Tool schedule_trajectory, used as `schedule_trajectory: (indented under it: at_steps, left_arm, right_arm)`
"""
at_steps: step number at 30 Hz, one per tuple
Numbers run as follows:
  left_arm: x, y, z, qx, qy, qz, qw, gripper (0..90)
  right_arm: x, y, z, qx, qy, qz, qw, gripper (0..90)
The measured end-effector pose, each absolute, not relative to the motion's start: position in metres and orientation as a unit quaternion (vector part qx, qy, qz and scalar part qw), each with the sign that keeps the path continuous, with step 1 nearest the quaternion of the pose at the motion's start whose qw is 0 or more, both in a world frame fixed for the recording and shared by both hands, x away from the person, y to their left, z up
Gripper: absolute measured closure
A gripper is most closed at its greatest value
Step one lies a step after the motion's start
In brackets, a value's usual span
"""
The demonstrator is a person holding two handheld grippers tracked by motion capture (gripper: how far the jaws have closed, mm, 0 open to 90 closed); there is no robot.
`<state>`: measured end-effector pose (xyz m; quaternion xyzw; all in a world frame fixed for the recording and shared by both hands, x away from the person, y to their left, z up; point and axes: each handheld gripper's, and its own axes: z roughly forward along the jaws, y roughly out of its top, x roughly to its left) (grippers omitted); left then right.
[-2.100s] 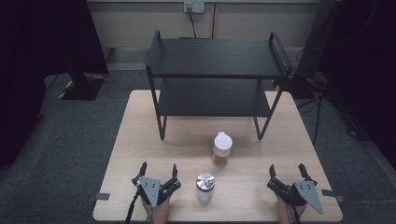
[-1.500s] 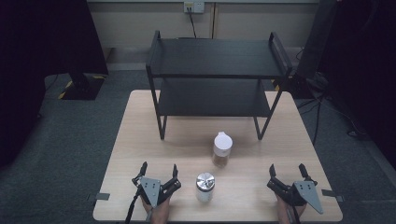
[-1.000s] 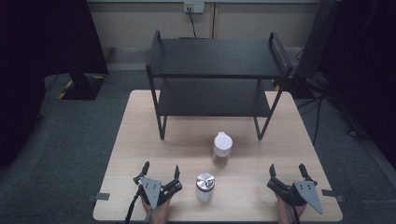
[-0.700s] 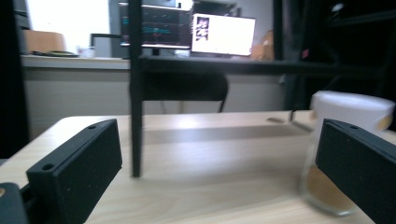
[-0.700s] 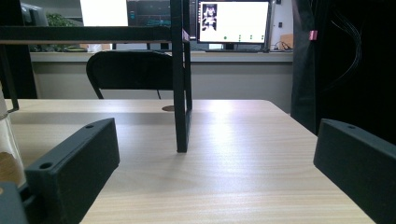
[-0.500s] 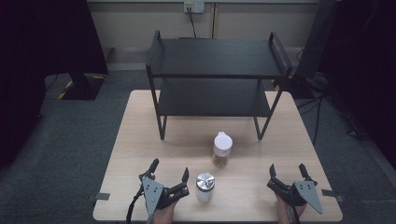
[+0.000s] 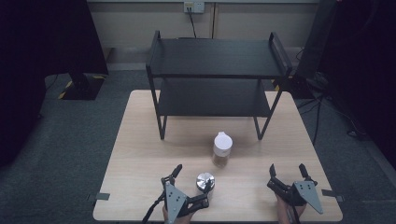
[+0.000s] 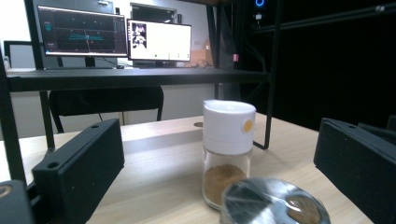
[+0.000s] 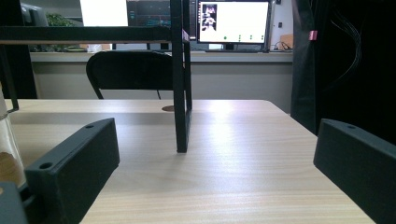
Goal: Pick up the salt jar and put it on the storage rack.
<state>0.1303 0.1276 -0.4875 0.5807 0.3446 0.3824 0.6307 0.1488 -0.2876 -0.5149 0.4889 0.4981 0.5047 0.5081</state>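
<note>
Both tongs, left (image 7: 189, 184) and right (image 7: 288, 175), apparently gape wide.

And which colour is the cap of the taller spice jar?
White cap, with a small yellow dot; clearest in the left gripper view.

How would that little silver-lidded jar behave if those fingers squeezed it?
The silver-lidded jar looks rigid, so it should hold its shape. Its shiny lid may be slippery. Short and squat, it seems unlikely to tip, unlike the taller white-capped shaker.
</note>
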Motion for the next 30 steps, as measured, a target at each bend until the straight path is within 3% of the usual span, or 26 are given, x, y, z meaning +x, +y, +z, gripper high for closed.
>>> schedule_trajectory:
  at_steps: [12,30]
  left_arm:
    - [0.135,0.116,-0.498,0.614,0.338,0.357,0.618,9.2]
    - [0.135,0.115,-0.505,0.620,0.343,0.346,0.614,34.2]
  right_arm:
    - [0.149,-0.288,-0.515,0.488,0.499,0.505,0.508,0.0]
    - [0.149,-0.288,-0.515,0.488,0.499,0.505,0.508,0.0]
